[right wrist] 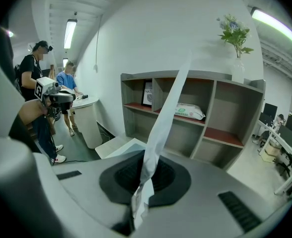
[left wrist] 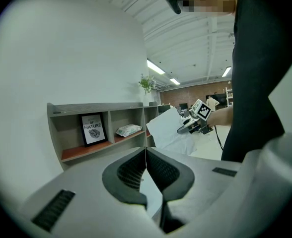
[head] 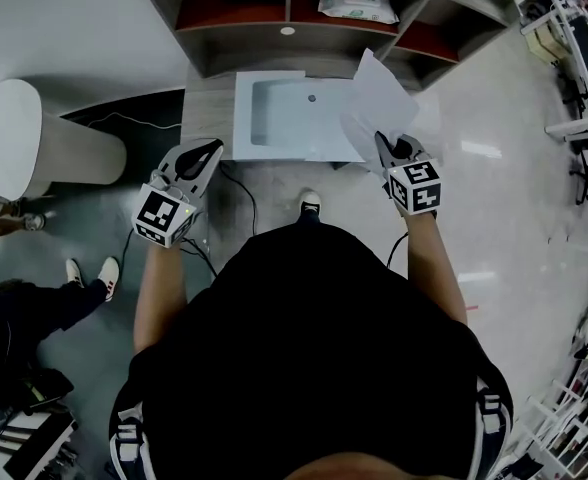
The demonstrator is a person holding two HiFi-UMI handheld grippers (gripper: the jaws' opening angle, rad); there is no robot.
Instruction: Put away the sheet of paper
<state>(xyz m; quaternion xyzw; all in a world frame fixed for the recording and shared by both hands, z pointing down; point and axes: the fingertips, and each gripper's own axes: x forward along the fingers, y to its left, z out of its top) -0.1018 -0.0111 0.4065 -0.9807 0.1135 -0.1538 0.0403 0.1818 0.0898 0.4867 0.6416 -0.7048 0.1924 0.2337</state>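
A white sheet of paper [head: 379, 108] hangs in the air over the right end of the white tray [head: 249, 128], pinched at its lower edge by my right gripper [head: 394, 155], which is shut on it. Seen along the right gripper's jaws, the paper [right wrist: 162, 123] stands edge-on and rises from between them. My left gripper [head: 196, 158] is held at the left of the tray, shut with nothing in it; its jaws [left wrist: 146, 163] meet. From the left gripper view the sheet [left wrist: 167, 129] and the right gripper [left wrist: 194, 123] show in front of the shelf.
A grey shelf unit [head: 304, 18] with open compartments stands behind the tray; it holds a framed print [left wrist: 92, 129] and a pack of wipes [head: 358, 2]. A white rounded counter [head: 34, 143] is at the left, with people standing near it [right wrist: 66, 90]. Cables run across the floor [head: 236, 193].
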